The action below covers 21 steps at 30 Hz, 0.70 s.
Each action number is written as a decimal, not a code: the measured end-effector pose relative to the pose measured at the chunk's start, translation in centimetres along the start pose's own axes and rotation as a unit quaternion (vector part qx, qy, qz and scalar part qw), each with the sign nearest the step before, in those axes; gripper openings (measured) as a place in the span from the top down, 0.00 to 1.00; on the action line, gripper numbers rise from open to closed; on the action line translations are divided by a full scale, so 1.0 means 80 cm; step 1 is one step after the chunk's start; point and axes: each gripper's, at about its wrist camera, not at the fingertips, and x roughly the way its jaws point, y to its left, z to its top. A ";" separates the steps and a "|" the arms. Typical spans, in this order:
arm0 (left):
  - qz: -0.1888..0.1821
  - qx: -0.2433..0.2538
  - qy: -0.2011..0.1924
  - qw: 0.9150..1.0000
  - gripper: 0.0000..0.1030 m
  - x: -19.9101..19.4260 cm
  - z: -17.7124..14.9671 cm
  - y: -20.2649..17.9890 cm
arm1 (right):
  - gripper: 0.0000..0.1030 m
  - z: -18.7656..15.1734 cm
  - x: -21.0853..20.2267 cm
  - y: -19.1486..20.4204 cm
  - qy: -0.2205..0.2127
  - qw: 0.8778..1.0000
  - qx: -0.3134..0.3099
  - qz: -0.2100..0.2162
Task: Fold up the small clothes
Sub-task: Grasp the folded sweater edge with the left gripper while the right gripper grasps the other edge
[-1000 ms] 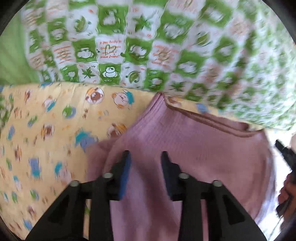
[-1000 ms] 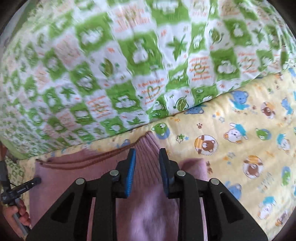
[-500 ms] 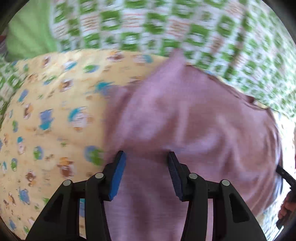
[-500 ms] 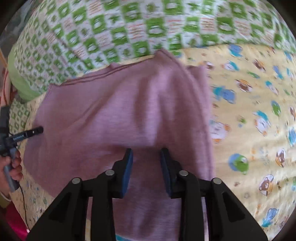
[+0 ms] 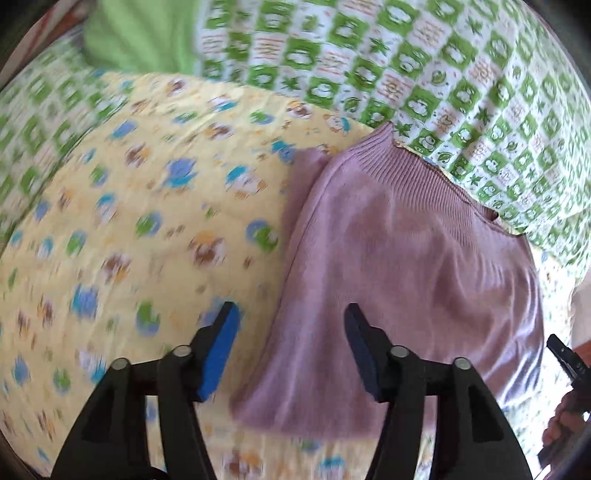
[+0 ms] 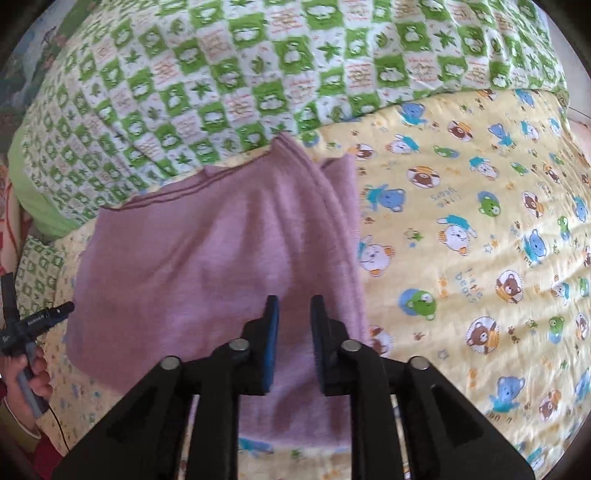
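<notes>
A small mauve knit garment (image 5: 399,266) lies folded flat on a yellow bear-print blanket (image 5: 129,240); its ribbed hem points to the far side. My left gripper (image 5: 291,325) is open and empty, hovering over the garment's left edge. In the right wrist view the same garment (image 6: 207,251) lies on the blanket (image 6: 480,240). My right gripper (image 6: 293,317) is open with a narrow gap, empty, above the garment's near right part.
A green-and-white checked quilt (image 6: 258,81) is bunched along the far side, touching the garment's hem. A plain green pillow (image 5: 136,33) sits at the far left. The other gripper and the hand holding it show at the edges (image 6: 26,332), (image 5: 569,387).
Both grippers have let go of the garment and pulled back toward me. The left jaws have opened wide. The garment now lies flat on the blanket.
</notes>
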 end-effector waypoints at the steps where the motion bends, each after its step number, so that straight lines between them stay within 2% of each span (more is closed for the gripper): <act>1: -0.002 -0.013 0.002 1.000 0.33 -0.011 -0.012 0.012 | 0.56 -0.002 -0.002 0.006 -0.002 1.000 -0.001 0.002; 2: -0.007 -0.029 0.006 1.000 0.32 -0.017 -0.022 0.021 | 0.52 -0.003 -0.005 0.015 -0.006 1.000 -0.002 0.005; 4: -0.022 -0.067 0.017 0.997 0.31 -0.019 -0.034 0.035 | 0.52 -0.004 -0.003 0.030 -0.003 1.000 -0.006 0.015; 8: -0.055 -0.152 0.052 0.986 0.29 -0.004 -0.067 0.056 | 0.51 -0.010 0.007 0.055 0.014 0.999 0.003 0.043; 11: -0.067 -0.182 0.070 0.979 0.29 0.017 -0.081 0.060 | 0.51 -0.017 0.012 0.069 0.028 0.998 0.008 0.063; 14: -0.081 -0.205 0.068 0.973 0.29 0.033 -0.078 0.060 | 0.51 -0.020 0.015 0.088 0.034 0.997 -0.006 0.073; 16: -0.084 -0.209 0.061 0.972 0.31 0.044 -0.068 0.055 | 0.51 -0.021 0.016 0.096 0.035 0.996 -0.011 0.076; 17: -0.085 -0.208 0.057 0.973 0.35 0.049 -0.063 0.052 | 0.51 -0.020 0.017 0.100 0.036 0.996 -0.012 0.081; 18: -0.086 -0.206 0.053 0.973 0.59 0.052 -0.058 0.047 | 0.51 -0.020 0.018 0.102 0.037 0.996 -0.012 0.083; 19: -0.094 -0.200 0.055 0.974 0.74 0.057 -0.052 0.041 | 0.51 -0.019 0.018 0.103 0.038 0.996 -0.012 0.085; 20: -0.098 -0.194 0.057 0.974 0.82 0.060 -0.044 0.032 | 0.51 -0.018 0.019 0.105 0.039 0.995 -0.014 0.087; 21: -0.091 -0.185 0.050 0.977 0.85 0.056 -0.038 0.023 | 0.51 -0.016 0.020 0.106 0.041 0.995 -0.015 0.088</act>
